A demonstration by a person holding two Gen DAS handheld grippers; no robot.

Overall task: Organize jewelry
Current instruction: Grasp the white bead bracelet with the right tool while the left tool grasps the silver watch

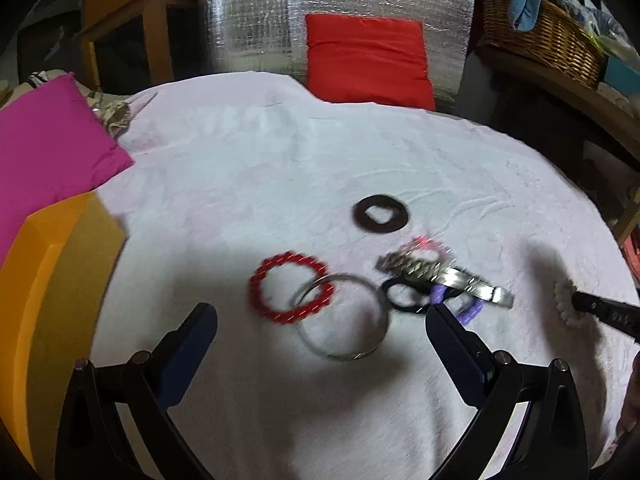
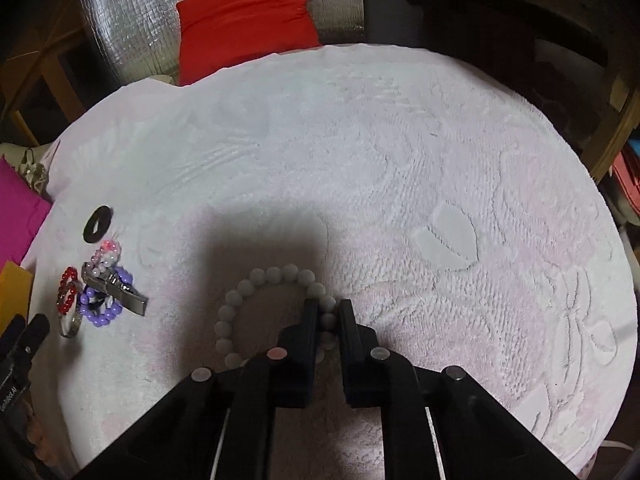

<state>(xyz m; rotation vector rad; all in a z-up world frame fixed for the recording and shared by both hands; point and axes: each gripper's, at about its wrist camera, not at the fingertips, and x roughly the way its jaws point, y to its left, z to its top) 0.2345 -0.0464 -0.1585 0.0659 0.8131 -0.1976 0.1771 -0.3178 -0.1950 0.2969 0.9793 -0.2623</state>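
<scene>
Right claw point(image 2: 328, 314) pinched on the white bracelet point(image 2: 256, 280), low over the tabletop point(image 2: 400, 160), well right of the pile point(image 2: 100, 292). Left claw point(image 1: 320, 312) wide, empty, hovering over the silver bangle point(image 1: 344, 316) and red bracelet point(image 1: 290, 288). Looks like mid-sort: next, carry the white one clear, set down without snagging.

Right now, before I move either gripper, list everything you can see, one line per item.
white bead bracelet: 1, pale white, on the towel, pinched by the right gripper
red bead bracelet: 1, red, left of the pile, overlapping the silver bangle
silver bangle: 1, metallic, nearest the left gripper
purple bead bracelet: 1, purple, under the metal watch band
metal watch band: 1, silver, lying across the pile
black ring: 1, black, under the band
pink bead bracelet: 1, pink-white, behind the band
dark flat ring: 1, dark brown, apart behind the pile
towel: 1, pinkish white, covers the table
cushions: red, magenta
wicker basket: 1, right rear
left gripper: open
right gripper: shut on bracelet
</scene>
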